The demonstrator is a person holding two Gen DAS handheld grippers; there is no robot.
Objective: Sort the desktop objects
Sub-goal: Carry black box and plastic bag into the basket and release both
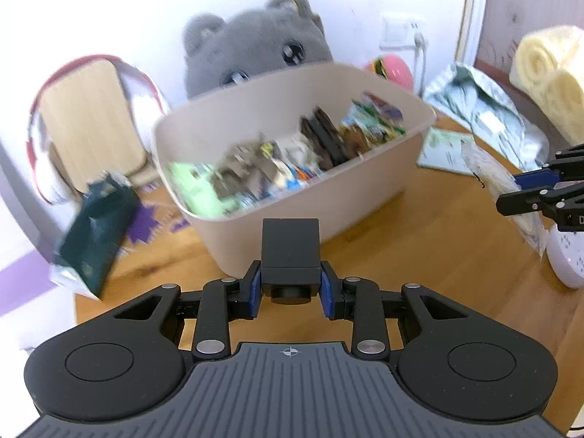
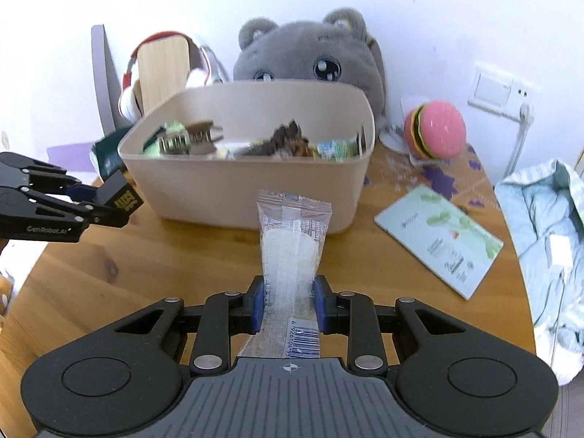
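Observation:
A beige plastic bin (image 1: 299, 211) (image 2: 237, 197) holding several snack packets stands on the round wooden table (image 2: 146, 273). My left gripper (image 1: 291, 292) is shut on a small black box (image 1: 290, 248), held just in front of the bin; it also shows in the right wrist view (image 2: 106, 204) at the bin's left corner, the box (image 2: 122, 195) bearing gold print. My right gripper (image 2: 288, 304) is shut on a clear wrapped rice cracker packet (image 2: 290, 248), pointing at the bin's front wall. The right gripper also shows at the right edge of the left wrist view (image 1: 529, 189).
A grey plush cat (image 2: 310, 62) sits behind the bin. A dark green packet (image 1: 95, 233) lies left of the bin. A pale green booklet (image 2: 441, 241), a burger toy (image 2: 434, 129), crumpled grey bags (image 2: 547, 241), headphones on a wooden stand (image 2: 164, 69) surround it.

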